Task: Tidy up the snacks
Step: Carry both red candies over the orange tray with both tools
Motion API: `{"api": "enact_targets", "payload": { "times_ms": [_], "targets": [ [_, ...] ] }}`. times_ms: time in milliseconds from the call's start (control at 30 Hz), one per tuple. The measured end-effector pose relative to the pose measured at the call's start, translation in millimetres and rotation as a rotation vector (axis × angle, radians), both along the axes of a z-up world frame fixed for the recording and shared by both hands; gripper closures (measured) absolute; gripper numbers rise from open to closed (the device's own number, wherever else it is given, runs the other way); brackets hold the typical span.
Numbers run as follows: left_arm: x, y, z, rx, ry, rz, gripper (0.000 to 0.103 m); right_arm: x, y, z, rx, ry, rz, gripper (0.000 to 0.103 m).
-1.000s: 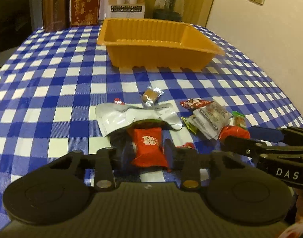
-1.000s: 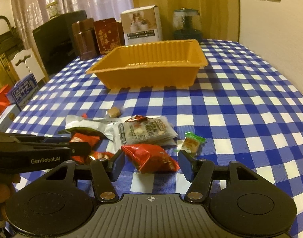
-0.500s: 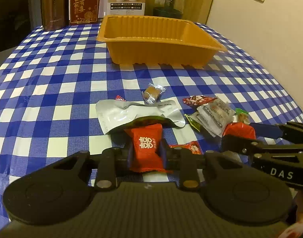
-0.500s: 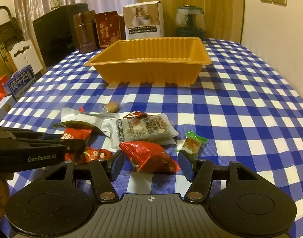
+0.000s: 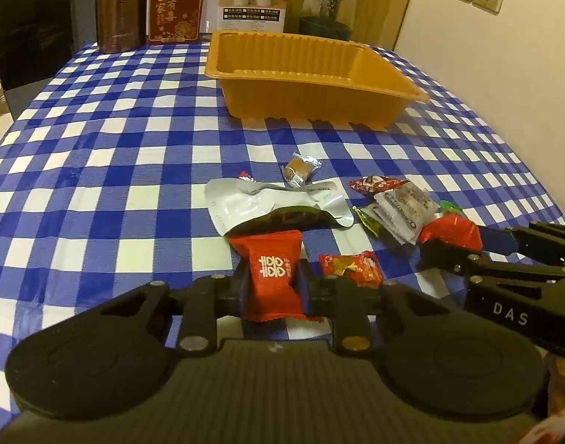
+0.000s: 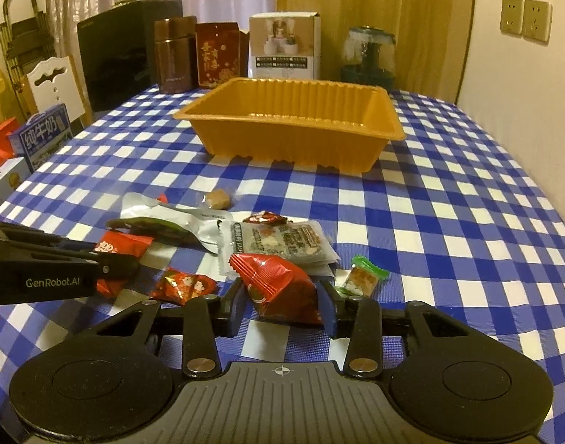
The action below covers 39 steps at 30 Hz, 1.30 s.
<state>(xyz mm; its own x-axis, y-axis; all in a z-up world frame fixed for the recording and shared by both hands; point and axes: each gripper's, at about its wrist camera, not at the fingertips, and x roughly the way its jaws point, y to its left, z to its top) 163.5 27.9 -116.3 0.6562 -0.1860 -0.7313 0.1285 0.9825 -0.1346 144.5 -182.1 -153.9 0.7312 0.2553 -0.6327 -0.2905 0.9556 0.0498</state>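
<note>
Red packets in both grips now — the left gripper (image 5: 273, 285), spread a second ago, has pinched the double-happiness packet (image 5: 274, 273), while the right gripper (image 6: 282, 305) has narrowed onto the puffy red pouch (image 6: 278, 286), pads touching. One orange tray (image 6: 293, 125) at twelve o'clock; roughly eight snacks on the checked cloth (image 6: 449, 222).

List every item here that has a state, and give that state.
left gripper: shut on red double-happiness packet
right gripper: shut on red foil snack bag
orange tray: empty as far as visible, upright
silver pouch: lying flat, crumpled
wrapped brown candy: sealed, on the cloth
green-wrapped candy: sealed, on the cloth
</note>
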Motion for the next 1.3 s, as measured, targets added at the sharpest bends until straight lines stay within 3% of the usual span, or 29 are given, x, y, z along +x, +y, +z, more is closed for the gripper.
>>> {"api": "enact_targets", "payload": {
  "times_ms": [333,633,1033,1300],
  "targets": [
    [-17,0,22,-0.002,-0.032,-0.002,0.08,-16,-7,20,0.013,-0.047,-0.013,0.062],
    [-8,-9,50,-0.028,-0.082,-0.027,0.08,-10,-15,45,0.044,-0.093,-0.043,0.062],
    [61,-14,86,-0.038,-0.175,-0.073,0.08,50,-22,74,0.048,-0.176,-0.068,0.062],
    [117,-8,87,-0.04,-0.198,-0.071,0.08,112,-17,82,0.065,-0.201,-0.08,0.062]
  ]
}}
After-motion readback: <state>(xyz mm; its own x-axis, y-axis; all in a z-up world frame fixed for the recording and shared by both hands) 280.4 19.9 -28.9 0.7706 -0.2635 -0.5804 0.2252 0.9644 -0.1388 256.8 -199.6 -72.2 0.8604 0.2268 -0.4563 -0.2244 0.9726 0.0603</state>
